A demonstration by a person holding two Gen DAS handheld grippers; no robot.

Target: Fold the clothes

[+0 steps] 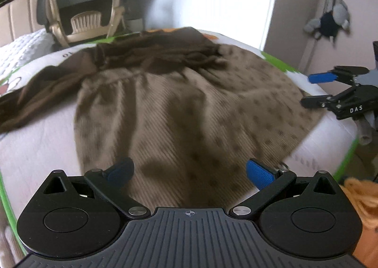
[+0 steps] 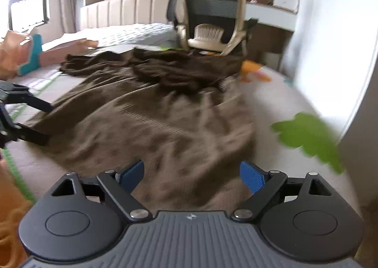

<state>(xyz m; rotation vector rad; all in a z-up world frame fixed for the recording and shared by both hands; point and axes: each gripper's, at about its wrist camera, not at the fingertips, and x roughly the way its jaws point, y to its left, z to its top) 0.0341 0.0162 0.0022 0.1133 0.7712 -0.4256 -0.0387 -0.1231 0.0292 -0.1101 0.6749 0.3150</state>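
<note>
1. You are in a bedroom, at a white bed (image 1: 35,145) with a chair (image 2: 212,7) behind it.
2. The brown dress (image 1: 189,107) lies spread flat on the bed.
3. Your left gripper (image 1: 189,171) and right gripper (image 2: 191,173) hang over its hem, fingers wide, holding nothing.

Motion blur smears the brown dress (image 1: 179,107), so its dots and ribbing read only as soft smudges; its dark sleeve (image 1: 21,112), left of the dress, runs off the frame edge. Right of the dress, the right gripper (image 1: 307,89) is cut by the picture's edge. In the right wrist view the green leaf print (image 2: 307,135) beside the dress is blurred
</note>
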